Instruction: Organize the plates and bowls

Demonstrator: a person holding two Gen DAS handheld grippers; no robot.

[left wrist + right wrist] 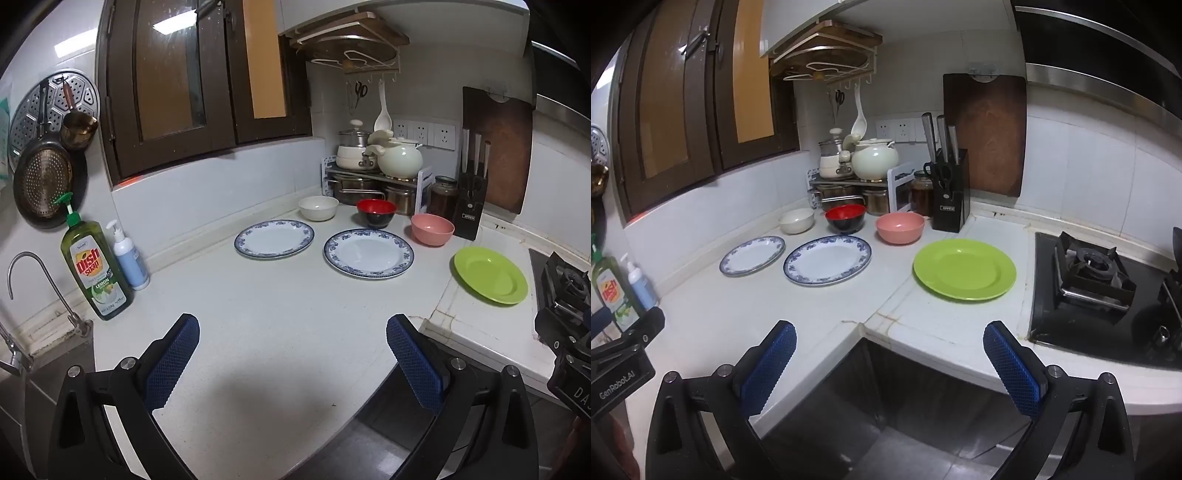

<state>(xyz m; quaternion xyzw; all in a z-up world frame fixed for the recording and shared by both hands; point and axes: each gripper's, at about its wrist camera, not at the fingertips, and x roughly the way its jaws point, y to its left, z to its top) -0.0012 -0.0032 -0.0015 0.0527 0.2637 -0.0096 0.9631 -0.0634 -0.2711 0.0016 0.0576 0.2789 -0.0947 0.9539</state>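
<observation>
Ahead of both pairs of spread, empty fingers [413, 360] [768, 365], on the counter [280, 317]: three plates — two blue-rimmed [274, 239] [368, 253], one green [964, 268]; three bowls — white [318, 208], red [376, 212], pink [900, 227]. Left: "Dish Soap Lemon" bottle [96, 266].

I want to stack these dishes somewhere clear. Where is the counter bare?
Bare: the wide stretch in front of the two blue-rimmed plates, right of the dish soap; also the strip between the green plate and the stove. Crowded: the back corner with bowls and pots.
</observation>
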